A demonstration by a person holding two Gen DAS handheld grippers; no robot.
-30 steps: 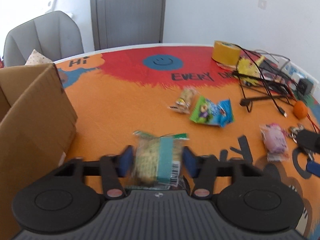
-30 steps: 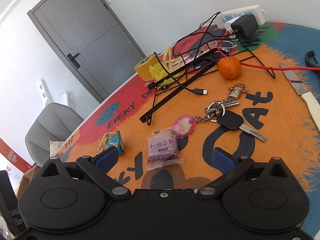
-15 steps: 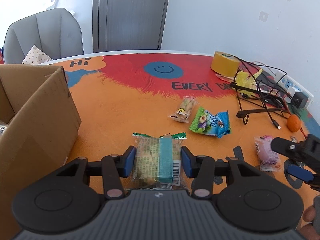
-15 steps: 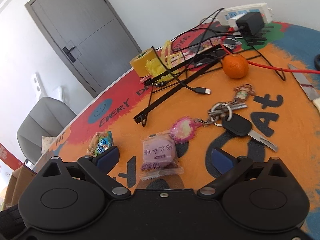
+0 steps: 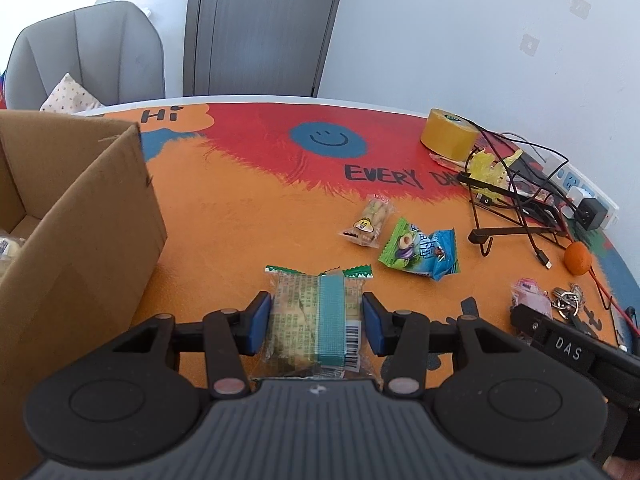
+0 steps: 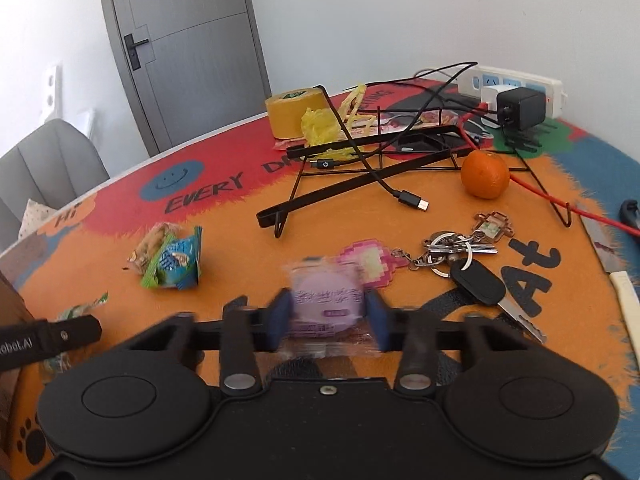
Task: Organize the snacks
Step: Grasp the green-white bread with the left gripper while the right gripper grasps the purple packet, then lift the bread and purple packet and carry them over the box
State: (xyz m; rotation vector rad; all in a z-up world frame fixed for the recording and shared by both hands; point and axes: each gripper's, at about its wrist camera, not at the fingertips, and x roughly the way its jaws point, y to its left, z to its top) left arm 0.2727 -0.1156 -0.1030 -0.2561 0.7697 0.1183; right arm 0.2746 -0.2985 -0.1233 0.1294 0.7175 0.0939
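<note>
My left gripper point(image 5: 316, 322) is shut on a green-striped cracker packet point(image 5: 316, 316) and holds it above the orange mat, right of the open cardboard box point(image 5: 80, 216). My right gripper point(image 6: 326, 320) has closed around a purple snack packet point(image 6: 326, 300) at the mat; the view is blurred. A peanut packet point(image 5: 368, 220) and a green-blue packet point(image 5: 420, 250) lie on the mat beyond the left gripper. They also show in the right wrist view point(image 6: 172, 258).
A pink keychain with keys point(image 6: 452, 252), an orange point(image 6: 485, 174), a black wire stand with cables point(image 6: 380, 168), a tape roll point(image 6: 298, 112) and a power strip point(image 6: 520, 86) crowd the right side. A knife point(image 6: 616, 280) lies at the right edge. A grey chair point(image 5: 86, 52) stands behind.
My right gripper moved forward over the purple packet and its fingers closed from wide open onto it. My left gripper rose a little, still holding the cracker packet.
</note>
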